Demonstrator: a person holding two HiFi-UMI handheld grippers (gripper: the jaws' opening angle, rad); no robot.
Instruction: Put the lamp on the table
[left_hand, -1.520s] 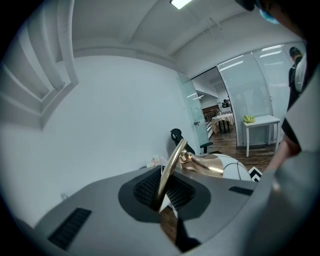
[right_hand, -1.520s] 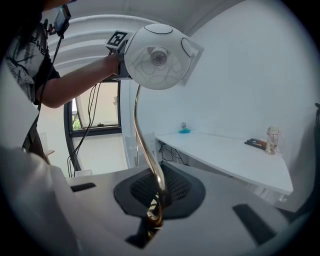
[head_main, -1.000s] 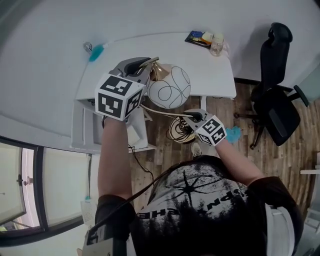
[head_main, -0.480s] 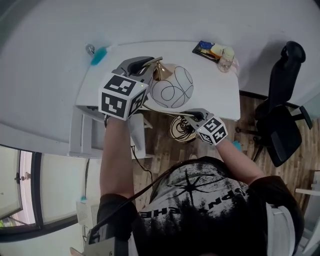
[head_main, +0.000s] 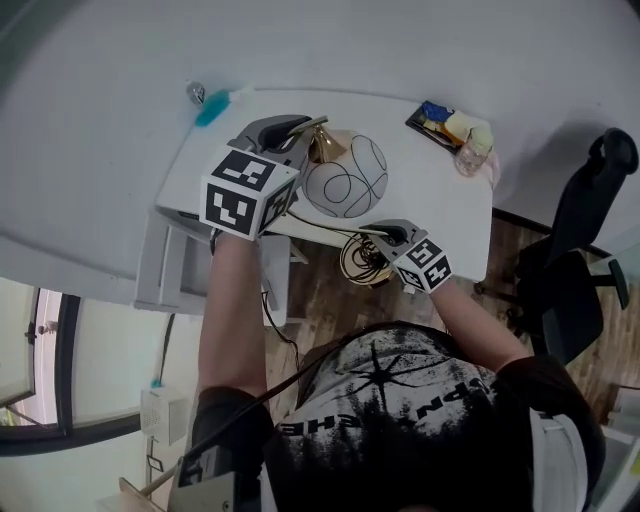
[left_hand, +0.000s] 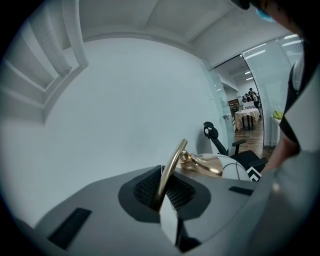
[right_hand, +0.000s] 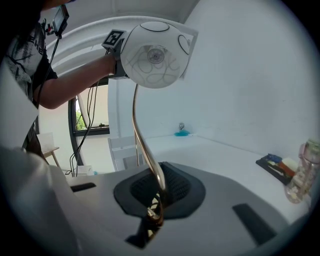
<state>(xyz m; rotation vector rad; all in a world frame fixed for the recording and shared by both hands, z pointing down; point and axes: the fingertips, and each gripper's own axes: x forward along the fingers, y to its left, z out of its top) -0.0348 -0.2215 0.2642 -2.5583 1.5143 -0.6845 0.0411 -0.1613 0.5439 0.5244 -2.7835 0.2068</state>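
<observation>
Head view: lamp (head_main: 345, 177) (gold stem (head_main: 325, 224)) pinched by left tongs (head_main: 303, 126), right tongs (head_main: 365, 230).

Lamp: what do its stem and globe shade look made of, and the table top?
Lamp stem: polished brass-coloured metal by its look; thin, curved, bright reflections. Globe shade: probably frosted white glass, maybe plastic; smooth, with thin dark looping lines. Table: matte white, likely laminate or painted board; even, no grain visible.
</observation>
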